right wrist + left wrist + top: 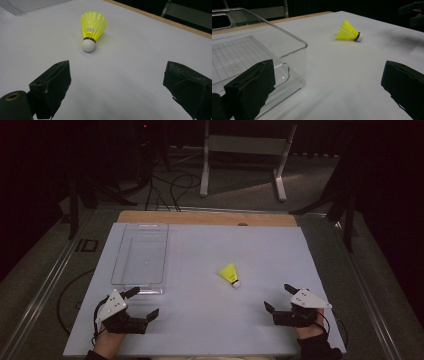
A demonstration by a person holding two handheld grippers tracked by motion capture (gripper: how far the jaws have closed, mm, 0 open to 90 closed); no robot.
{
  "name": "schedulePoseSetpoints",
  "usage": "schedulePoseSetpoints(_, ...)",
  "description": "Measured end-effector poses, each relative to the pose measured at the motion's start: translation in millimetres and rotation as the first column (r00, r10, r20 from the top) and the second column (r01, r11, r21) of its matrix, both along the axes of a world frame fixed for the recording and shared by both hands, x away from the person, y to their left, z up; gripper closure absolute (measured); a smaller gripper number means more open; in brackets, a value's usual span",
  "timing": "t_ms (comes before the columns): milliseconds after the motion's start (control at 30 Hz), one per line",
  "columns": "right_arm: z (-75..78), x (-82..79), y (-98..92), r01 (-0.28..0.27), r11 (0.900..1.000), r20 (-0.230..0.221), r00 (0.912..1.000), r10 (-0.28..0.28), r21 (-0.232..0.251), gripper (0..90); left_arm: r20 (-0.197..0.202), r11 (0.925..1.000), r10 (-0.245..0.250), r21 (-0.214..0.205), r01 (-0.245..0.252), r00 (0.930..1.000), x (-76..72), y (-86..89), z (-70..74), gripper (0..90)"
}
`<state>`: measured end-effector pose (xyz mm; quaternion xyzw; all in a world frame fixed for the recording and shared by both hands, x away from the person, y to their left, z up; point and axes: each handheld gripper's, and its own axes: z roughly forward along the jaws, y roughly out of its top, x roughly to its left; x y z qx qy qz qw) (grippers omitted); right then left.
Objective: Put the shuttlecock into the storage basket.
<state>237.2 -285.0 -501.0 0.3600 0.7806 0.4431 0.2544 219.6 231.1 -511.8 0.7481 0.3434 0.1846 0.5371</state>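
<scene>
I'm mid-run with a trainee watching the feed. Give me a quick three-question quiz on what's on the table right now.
1. True or false: the yellow shuttlecock lies inside the clear tray.
2. Which gripper is nearer the tray: A) left gripper B) right gripper?
3. In the right gripper view, which end of the shuttlecock points toward the camera?

Key:
1. False. It lies on its side on the bare white table, apart from the tray.
2. A. One jaw tip sits at the tray's near edge.
3. The white cork. Both grippers stand open, with nothing between the jaws.
</scene>
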Motion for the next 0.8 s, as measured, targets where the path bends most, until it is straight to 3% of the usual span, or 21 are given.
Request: schedulePoseSetpoints(800,-1.0,2.1,-3.2,0.027,0.9996,-0.02,0.9994,-0.027,-0.001,8.0,-0.003,0.9999,-0.004,-0.016,0.004,1.0,0.6,0.3,-0.1,0.4)
